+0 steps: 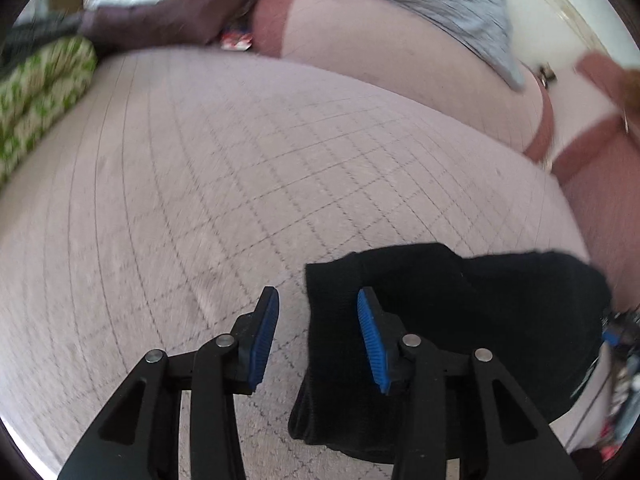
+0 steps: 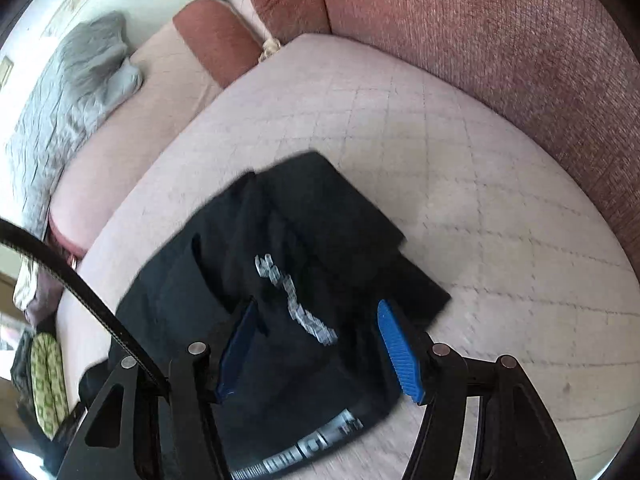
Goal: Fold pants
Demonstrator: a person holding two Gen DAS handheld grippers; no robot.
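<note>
The black pants (image 2: 280, 272) lie folded in a compact bundle on the pale quilted sofa seat (image 2: 460, 168), with grey lettering and a grey-printed waistband facing up. My right gripper (image 2: 320, 344) is open just above the bundle, its blue pads on either side of the lettering. In the left wrist view the same pants (image 1: 480, 320) show as a black bundle at lower right. My left gripper (image 1: 318, 336) is open and empty over the bundle's left edge, with one pad over the seat and one over the cloth.
A reddish sofa back (image 2: 500, 40) and bolster (image 2: 218, 40) border the seat. A grey blanket (image 2: 68, 92) lies on the neighbouring cushion. A green patterned cushion (image 1: 36, 92) sits at the far left. A black cable (image 2: 80, 284) crosses the right view.
</note>
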